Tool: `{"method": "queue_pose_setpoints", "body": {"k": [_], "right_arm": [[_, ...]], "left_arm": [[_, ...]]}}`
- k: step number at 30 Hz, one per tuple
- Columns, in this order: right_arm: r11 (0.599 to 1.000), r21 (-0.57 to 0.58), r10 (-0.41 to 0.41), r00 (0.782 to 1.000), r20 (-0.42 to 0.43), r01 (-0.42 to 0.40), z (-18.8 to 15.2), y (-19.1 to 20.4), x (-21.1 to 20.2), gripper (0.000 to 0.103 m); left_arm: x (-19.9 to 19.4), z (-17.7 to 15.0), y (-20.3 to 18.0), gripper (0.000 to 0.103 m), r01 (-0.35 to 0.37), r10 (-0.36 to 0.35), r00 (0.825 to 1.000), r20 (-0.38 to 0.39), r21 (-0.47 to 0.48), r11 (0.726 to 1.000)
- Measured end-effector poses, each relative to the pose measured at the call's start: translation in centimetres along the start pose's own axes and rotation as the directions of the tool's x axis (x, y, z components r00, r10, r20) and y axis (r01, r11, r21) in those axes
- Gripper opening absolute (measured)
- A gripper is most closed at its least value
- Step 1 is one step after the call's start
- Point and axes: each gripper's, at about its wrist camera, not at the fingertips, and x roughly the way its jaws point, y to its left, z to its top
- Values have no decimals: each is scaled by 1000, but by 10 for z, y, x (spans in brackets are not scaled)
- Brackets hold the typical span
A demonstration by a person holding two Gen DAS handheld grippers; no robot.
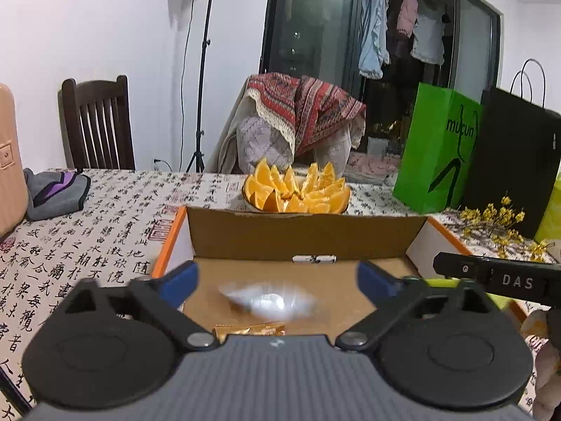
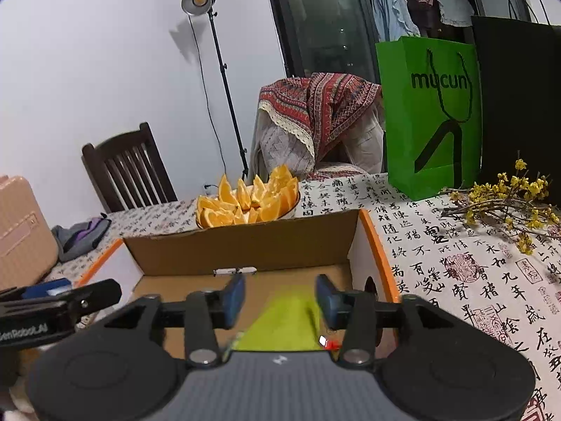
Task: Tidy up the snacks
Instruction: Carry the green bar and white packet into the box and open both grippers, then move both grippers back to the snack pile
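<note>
An open cardboard box (image 1: 301, 236) with orange edges lies on the table; it also shows in the right wrist view (image 2: 245, 249). My left gripper (image 1: 277, 275) is open over the box. A blurred white snack packet (image 1: 270, 300) is below its fingers, apart from them, and a golden snack packet (image 1: 250, 330) lies on the box floor near the camera. My right gripper (image 2: 280, 296) is open over the box's right side. A blurred yellow-green snack packet (image 2: 285, 326) is below and between its fingers, seemingly not touching them.
A bowl of orange wedges (image 1: 296, 189) stands just behind the box. A green paper bag (image 2: 429, 115), a black bag (image 2: 519, 105) and yellow flower twigs (image 2: 501, 203) are at the right. A grey-purple cloth (image 1: 56, 189) and a pink case (image 2: 21, 235) are at the left.
</note>
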Motion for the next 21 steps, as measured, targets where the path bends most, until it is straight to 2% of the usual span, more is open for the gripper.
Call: {"method": "queue_pose_setpoints", "body": {"k": [1, 5, 7, 9, 10, 21], "right_arm": [[1000, 3, 3, 1000, 8, -3, 0, 0, -3, 68], [1000, 5, 4, 999, 38, -5, 3, -1, -12, 80], [1000, 7, 7, 999, 47, -8, 4, -1, -17, 91], [1000, 8, 16, 998, 54, -16, 6, -1, -21, 96], [1000, 7, 20, 998, 56, -20, 6, -1, -23, 103], [1000, -30, 11, 997, 77, -8, 11, 9, -55, 103]], "left_arm": [[-3, 0, 0, 103, 7, -7, 1000, 7, -1, 1000], [-8, 2, -2, 103, 22, -22, 1000, 1, -2, 1000], [-11, 3, -3, 103, 14, -14, 1000, -2, -3, 1000], [-13, 4, -3, 103, 4, -4, 1000, -5, -5, 1000], [-14, 4, -3, 103, 5, -5, 1000, -6, -6, 1000], [-34, 4, -1, 103, -7, 6, 999, -37, -28, 1000]]}}
